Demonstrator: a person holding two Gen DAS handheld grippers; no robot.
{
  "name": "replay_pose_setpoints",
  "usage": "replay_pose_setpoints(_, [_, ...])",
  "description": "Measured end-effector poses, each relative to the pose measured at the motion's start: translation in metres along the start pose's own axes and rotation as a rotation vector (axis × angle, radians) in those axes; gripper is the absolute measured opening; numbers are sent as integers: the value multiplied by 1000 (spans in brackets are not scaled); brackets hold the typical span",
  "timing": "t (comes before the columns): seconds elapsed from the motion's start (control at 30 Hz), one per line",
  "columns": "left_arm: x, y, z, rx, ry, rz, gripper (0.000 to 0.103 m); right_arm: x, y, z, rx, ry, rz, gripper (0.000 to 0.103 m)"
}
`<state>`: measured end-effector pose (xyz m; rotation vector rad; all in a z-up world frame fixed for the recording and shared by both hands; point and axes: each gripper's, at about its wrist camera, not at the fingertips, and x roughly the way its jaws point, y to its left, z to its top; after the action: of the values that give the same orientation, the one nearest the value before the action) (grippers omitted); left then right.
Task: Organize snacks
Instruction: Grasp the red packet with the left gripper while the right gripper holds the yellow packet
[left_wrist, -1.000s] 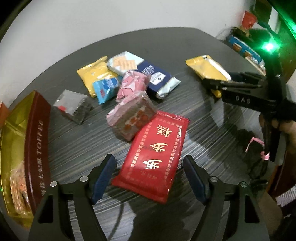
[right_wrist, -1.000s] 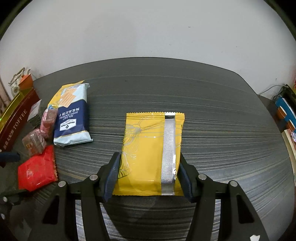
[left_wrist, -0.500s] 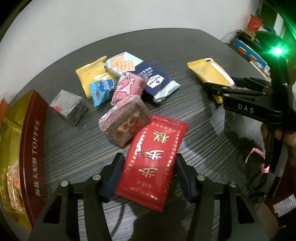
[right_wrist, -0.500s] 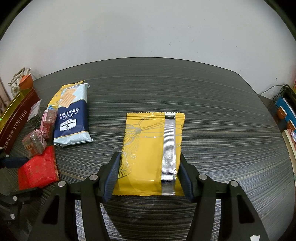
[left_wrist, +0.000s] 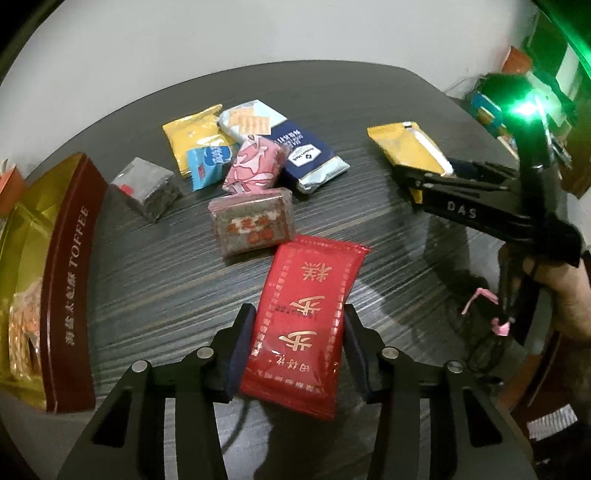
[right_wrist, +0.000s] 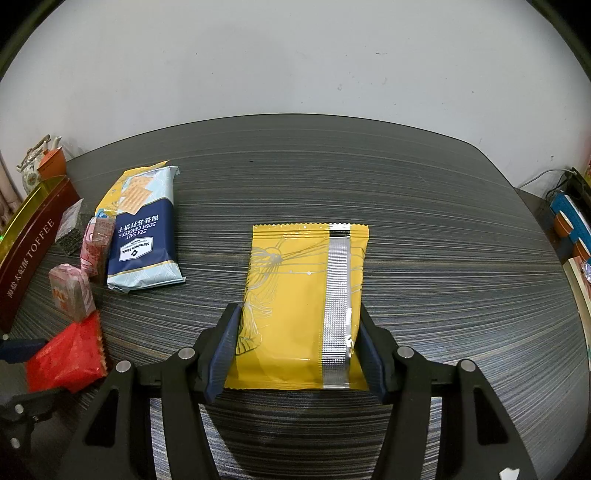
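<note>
My left gripper is shut on a red snack packet with gold characters, its near end raised off the dark table. My right gripper is shut on a yellow packet with a silver seam, lying flat on the table. The right gripper also shows in the left wrist view, holding the same yellow packet. The red packet shows at the left edge of the right wrist view.
A maroon and gold TOFFEE box stands open at the left. Loose snacks lie mid-table: a brown wrapped cake, a pink packet, a navy cracker pack, a yellow packet, a blue sachet, a dark sachet. Clutter lines the right.
My left gripper has closed from wide open onto the red packet and lifted its near end. My right gripper and the yellow packet have stayed still.
</note>
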<state>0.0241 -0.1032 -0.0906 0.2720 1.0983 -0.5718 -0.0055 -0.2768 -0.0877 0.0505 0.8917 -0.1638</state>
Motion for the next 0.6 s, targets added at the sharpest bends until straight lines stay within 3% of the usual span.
replay_pose_setpoints(0.6, [-3, -4, -18, 51, 52, 52, 46, 0, -1, 0, 0, 0, 0, 56])
